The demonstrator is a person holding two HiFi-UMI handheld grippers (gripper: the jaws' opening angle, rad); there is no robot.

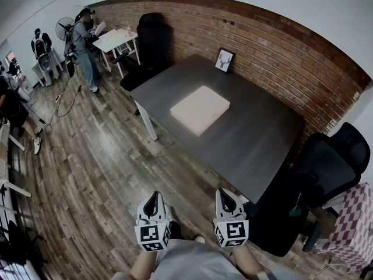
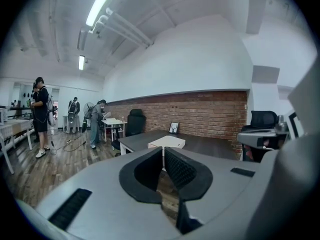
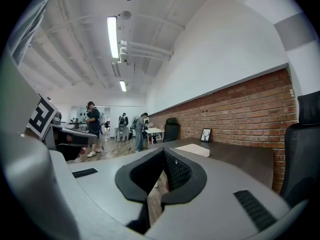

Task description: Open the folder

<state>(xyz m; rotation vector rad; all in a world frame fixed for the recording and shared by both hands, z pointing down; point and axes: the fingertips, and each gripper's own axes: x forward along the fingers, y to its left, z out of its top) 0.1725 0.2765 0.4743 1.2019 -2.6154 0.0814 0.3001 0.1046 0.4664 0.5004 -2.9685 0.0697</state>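
Note:
A pale cream folder lies flat and shut on the dark grey table, near its middle. It also shows far off as a pale folder in the left gripper view and as a thin folder in the right gripper view. My left gripper and right gripper are held side by side over the wooden floor, well short of the table's near edge. Both point toward the table with jaws shut and nothing between them.
A black office chair stands at the table's right end, another black chair at its far left. A small framed picture leans on the brick wall. People stand by a white desk at the far left. A checked cloth is at right.

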